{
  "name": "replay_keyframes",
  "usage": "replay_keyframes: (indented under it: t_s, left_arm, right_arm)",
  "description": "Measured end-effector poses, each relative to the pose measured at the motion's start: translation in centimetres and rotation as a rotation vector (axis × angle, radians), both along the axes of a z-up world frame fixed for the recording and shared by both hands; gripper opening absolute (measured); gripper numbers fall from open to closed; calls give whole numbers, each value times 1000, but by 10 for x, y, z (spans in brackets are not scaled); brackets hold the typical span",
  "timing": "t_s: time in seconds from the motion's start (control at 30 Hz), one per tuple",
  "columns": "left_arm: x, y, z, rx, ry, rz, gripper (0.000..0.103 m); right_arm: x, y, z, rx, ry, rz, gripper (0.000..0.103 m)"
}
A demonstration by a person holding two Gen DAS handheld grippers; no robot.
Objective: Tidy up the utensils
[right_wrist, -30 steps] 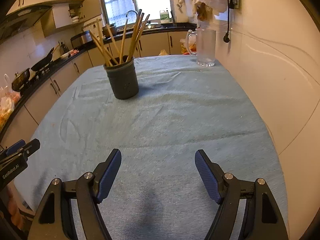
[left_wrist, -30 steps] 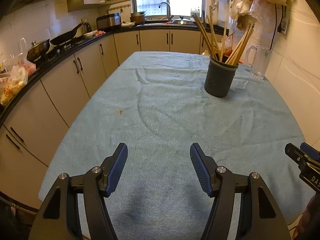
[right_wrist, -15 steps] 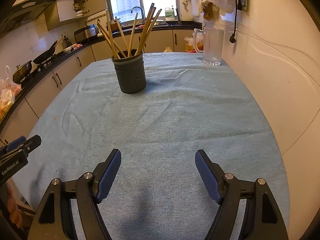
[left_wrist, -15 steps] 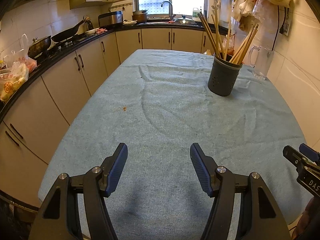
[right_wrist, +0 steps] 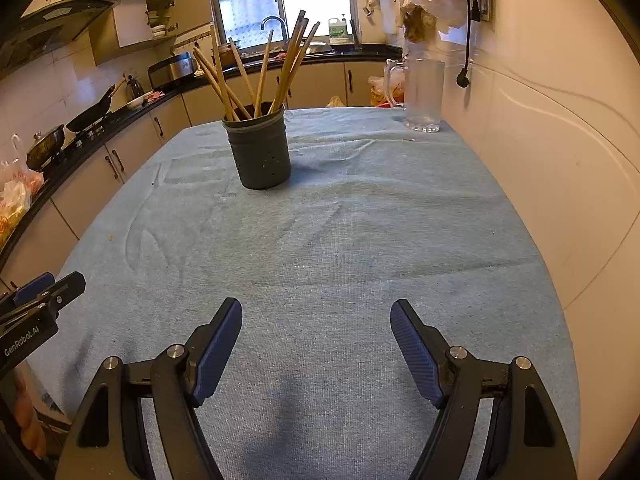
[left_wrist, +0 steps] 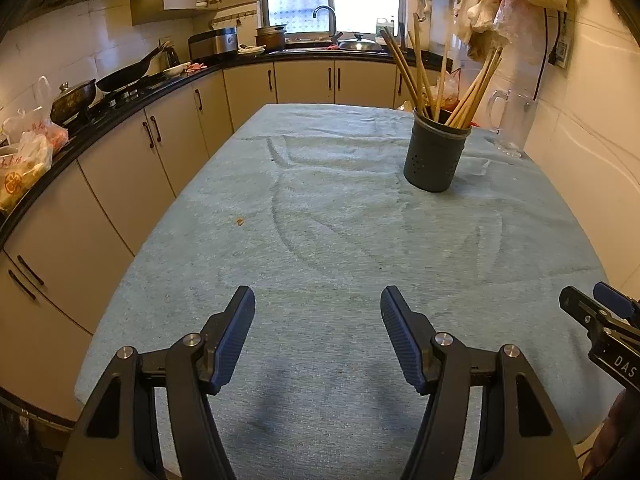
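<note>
A dark grey perforated holder [left_wrist: 435,158] stands upright on the far right part of the blue tablecloth [left_wrist: 320,240]; it holds several wooden chopsticks [left_wrist: 436,80] fanned outward. It also shows in the right wrist view [right_wrist: 261,153] with the chopsticks [right_wrist: 264,72]. My left gripper [left_wrist: 318,300] is open and empty over the near cloth. My right gripper [right_wrist: 316,312] is open and empty, also over the near cloth. Each gripper shows at the edge of the other's view: the right one [left_wrist: 600,320], the left one [right_wrist: 40,300].
A clear glass mug [right_wrist: 422,94] stands at the table's far right corner by the wall [right_wrist: 560,140]. A small crumb [left_wrist: 239,222] lies on the cloth at left. Cabinets and a counter [left_wrist: 120,96] with pans run along the left and back.
Both grippers have tilted and shifted slightly, so the holder sits a little lower and nearer in each view. Both stay open and empty. Nothing on the table moved.
</note>
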State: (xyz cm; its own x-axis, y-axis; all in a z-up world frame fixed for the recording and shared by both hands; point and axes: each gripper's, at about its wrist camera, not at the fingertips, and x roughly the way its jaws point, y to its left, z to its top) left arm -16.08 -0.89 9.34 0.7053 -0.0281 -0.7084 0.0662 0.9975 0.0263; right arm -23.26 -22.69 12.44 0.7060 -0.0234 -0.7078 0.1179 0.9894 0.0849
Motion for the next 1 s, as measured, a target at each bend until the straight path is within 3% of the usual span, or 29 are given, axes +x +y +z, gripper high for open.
replay_keyframes:
  t_s: [0.57,0.7,0.83,1.0]
  left_arm:
    - [-16,-12,9,18,-46,-40,74]
    - [-24,-12,12,42,-98,-15,79]
    - [-34,-6,21,44,-184,39,90]
    - [-43,-1,32,21,-229,76,93]
  right_arm:
    - [-13,-8,4,23,-39,-23,82]
    - [-17,-10,4,33,-49,-25,82]
    - [-23,-13,5,41,-66,-28,82]
    - [-31,-16,9,55,-90,-33,82]
